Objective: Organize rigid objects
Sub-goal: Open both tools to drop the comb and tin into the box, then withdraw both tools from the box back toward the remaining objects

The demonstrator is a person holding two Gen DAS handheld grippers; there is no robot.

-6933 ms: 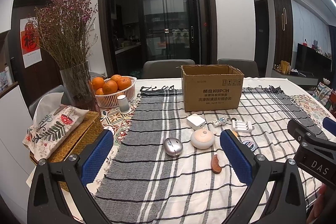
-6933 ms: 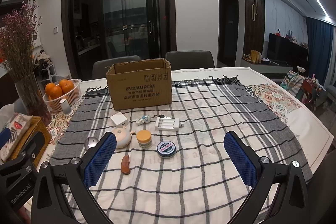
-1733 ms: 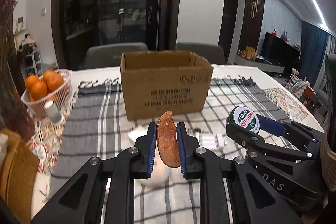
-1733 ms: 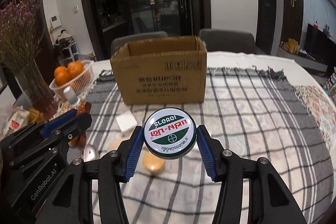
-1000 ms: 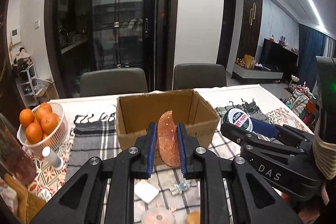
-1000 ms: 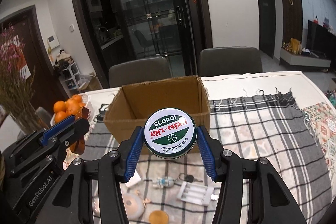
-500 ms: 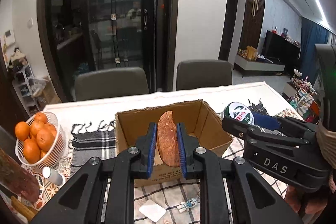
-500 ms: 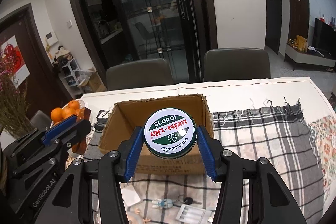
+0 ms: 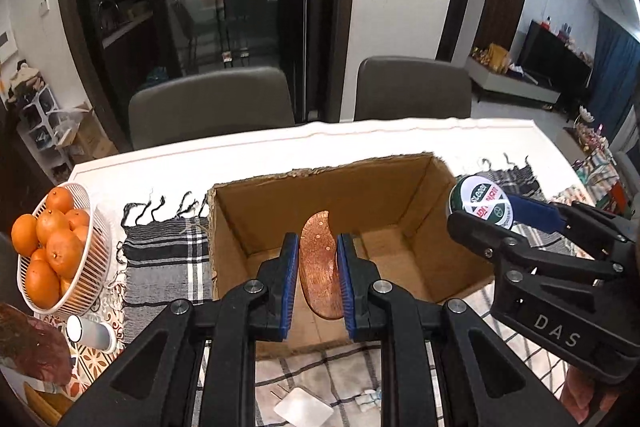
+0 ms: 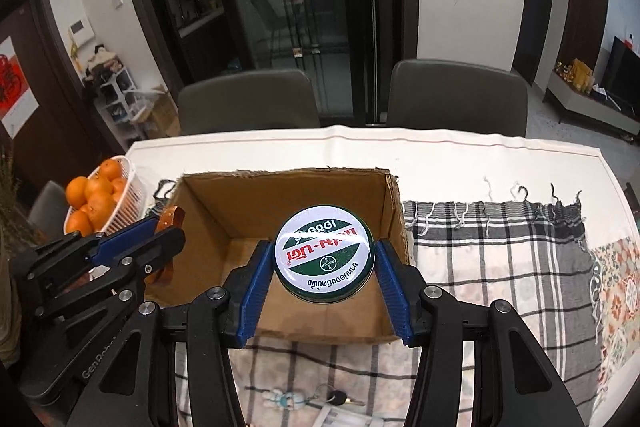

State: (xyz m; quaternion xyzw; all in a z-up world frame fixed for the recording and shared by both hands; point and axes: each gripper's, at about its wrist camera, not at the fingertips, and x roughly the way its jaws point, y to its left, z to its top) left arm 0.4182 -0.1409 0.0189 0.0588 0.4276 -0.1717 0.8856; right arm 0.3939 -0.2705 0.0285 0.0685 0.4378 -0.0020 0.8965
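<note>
The left gripper (image 9: 318, 281) is clamping the comb (image 9: 320, 267); the right gripper (image 10: 325, 285) is clamping the tin (image 10: 325, 261). Both are hovering over the empty box (image 10: 208, 227). Keys (image 10: 316, 398) and plug (image 9: 304, 409) are remaining on the desk (image 10: 460, 143).

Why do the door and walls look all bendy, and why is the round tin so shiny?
Both wrist views use fisheye lenses, so straight edges curve towards dark rounded corners. In the right wrist view, room light glares white off the round tin lid; the left wrist view shows the wooden comb sharp, without glare.
</note>
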